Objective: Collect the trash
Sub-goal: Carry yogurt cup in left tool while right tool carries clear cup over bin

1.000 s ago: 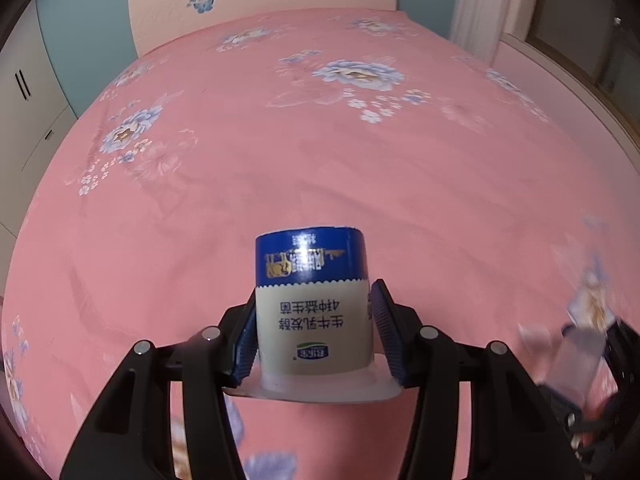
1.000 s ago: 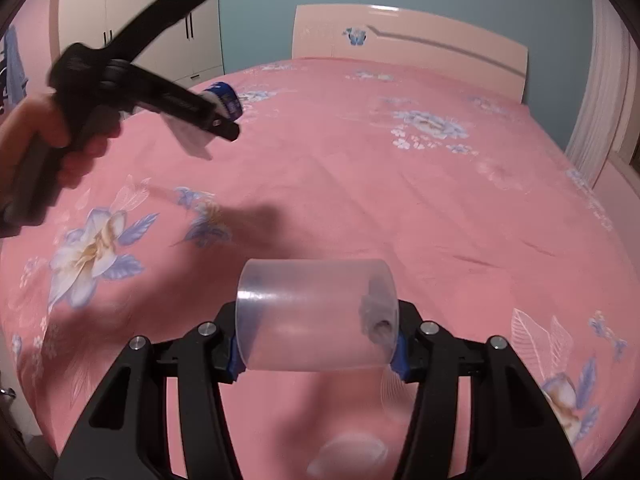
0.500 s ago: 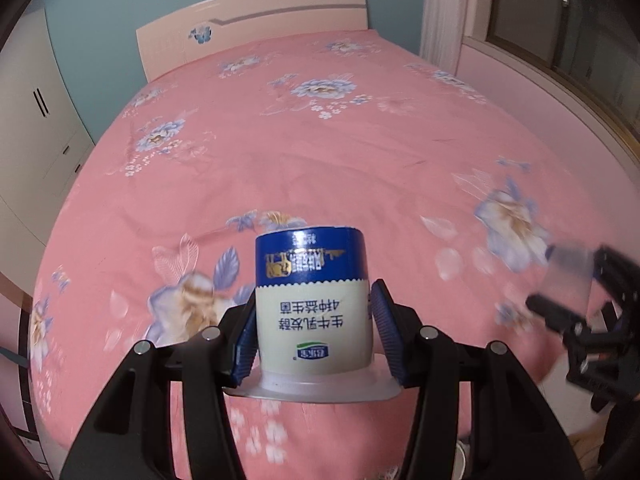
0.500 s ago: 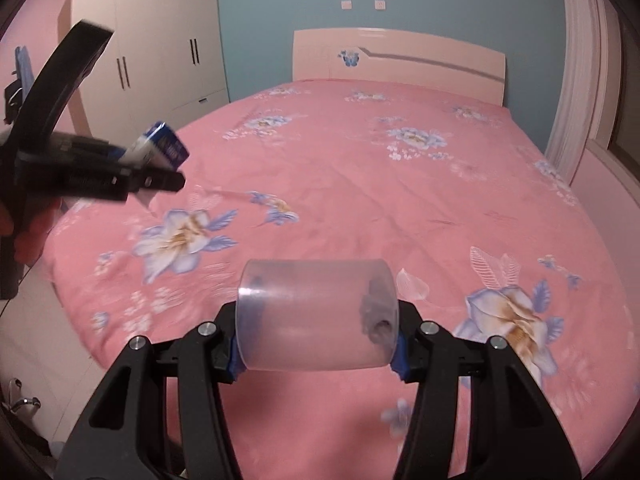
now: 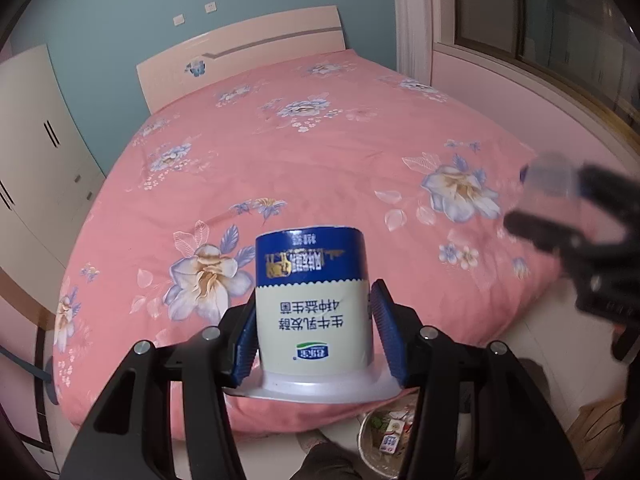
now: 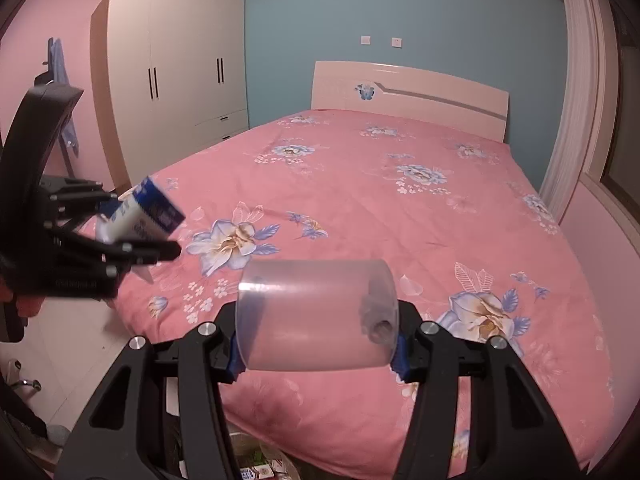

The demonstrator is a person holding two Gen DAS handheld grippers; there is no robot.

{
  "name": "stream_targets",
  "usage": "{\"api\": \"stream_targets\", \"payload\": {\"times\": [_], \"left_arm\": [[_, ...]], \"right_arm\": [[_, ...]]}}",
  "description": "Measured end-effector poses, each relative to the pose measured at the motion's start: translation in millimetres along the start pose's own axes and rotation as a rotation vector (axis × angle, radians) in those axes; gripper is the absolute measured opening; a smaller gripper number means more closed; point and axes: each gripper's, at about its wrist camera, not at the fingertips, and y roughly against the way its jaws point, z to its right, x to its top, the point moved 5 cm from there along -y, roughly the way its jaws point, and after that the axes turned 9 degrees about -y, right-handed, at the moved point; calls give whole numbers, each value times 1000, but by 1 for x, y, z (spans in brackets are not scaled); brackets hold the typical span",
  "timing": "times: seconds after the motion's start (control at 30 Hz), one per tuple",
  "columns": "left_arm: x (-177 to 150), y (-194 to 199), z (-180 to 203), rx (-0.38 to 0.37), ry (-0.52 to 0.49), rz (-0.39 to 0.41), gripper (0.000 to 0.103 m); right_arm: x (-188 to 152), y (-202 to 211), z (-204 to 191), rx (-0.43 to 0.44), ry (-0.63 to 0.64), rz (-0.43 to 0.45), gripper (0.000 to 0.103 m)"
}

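Left tongs [image 5: 314, 330]: closed on an upside-down blue-and-cream yogurt cup [image 5: 313, 300], lower centre of frame, above the pink bed [image 5: 320, 152]. Trash bowl [image 5: 384, 440]: bottom of frame, on the floor. Right tongs [image 6: 316, 344]: clamped on a clear plastic cup [image 6: 316, 316] lying sideways, lower centre.

My left tongs [image 5: 314, 330] are closed on the yogurt cup [image 5: 313, 300], gripped upside down between both blue pads. My right tongs [image 6: 316, 334] are clamped on the clear plastic cup [image 6: 316, 314], lying sideways. Both are held in the air, side by side.
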Motion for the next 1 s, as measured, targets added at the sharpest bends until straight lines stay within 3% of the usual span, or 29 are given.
{"api": "stream_targets", "payload": {"times": [0.47, 0.77, 1.0], "left_arm": [[-75, 27, 63, -22, -53, -7, 54], [-114, -5, 86, -41, -59, -72, 54], [-143, -41, 93, -51, -59, -150, 54]], "right_arm": [[-58, 36, -24, 4, 56, -48, 55], [-108, 16, -31, 19, 78, -137, 55], [-152, -23, -30, 41, 57, -244, 55]]}}
